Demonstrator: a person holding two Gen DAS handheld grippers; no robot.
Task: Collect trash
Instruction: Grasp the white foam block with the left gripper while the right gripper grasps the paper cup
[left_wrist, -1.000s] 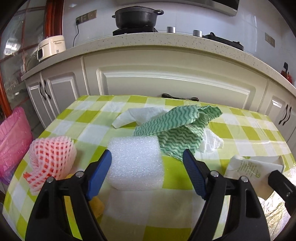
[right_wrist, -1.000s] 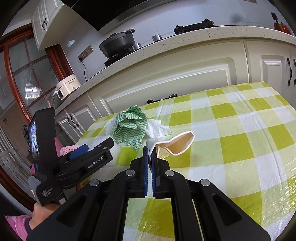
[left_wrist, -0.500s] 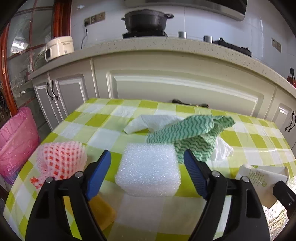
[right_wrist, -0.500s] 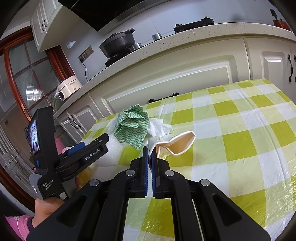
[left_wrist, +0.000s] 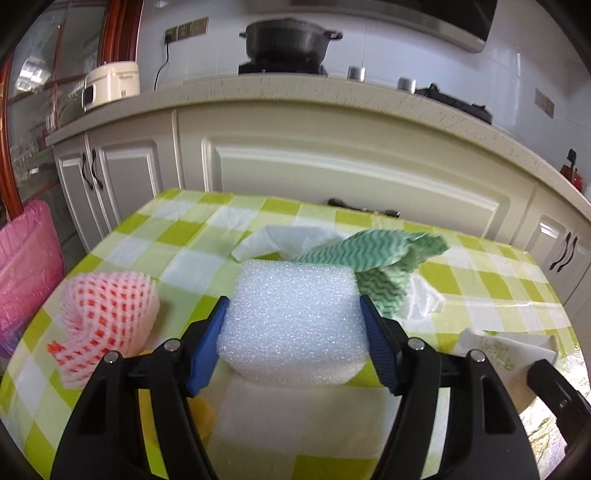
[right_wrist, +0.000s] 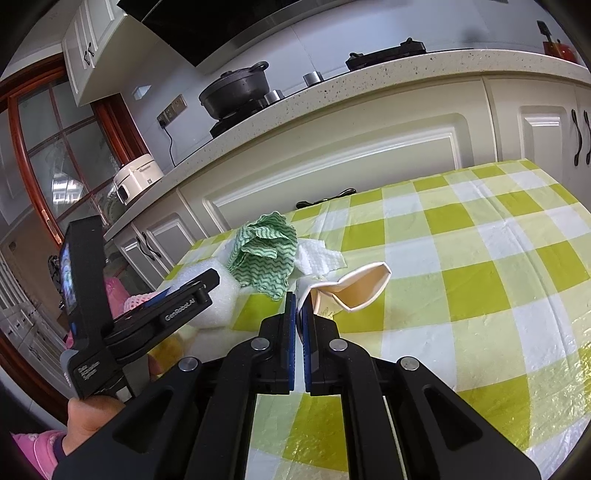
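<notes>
Left gripper (left_wrist: 293, 321) is clamped on the foam block (left_wrist: 293, 317) w/ both blue pads touching its sides, right gripper (right_wrist: 298, 314) pinched tight on the paper cup (right_wrist: 354, 288). Both sit on the checked table (right_wrist: 480, 295). Red net (left_wrist: 107, 314) is just left of the foam, green cloth (left_wrist: 380, 262) right behind it, pink bin (left_wrist: 26, 266) off the table's left edge.

Both wrist views low, counter-facing (table (left_wrist: 192, 236) shared)

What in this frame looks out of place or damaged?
Nothing looks spilled or broken. The paper cup shut in the right gripper is crushed flat, and the green cloth lies crumpled over a white paper towel: expected trash.
</notes>
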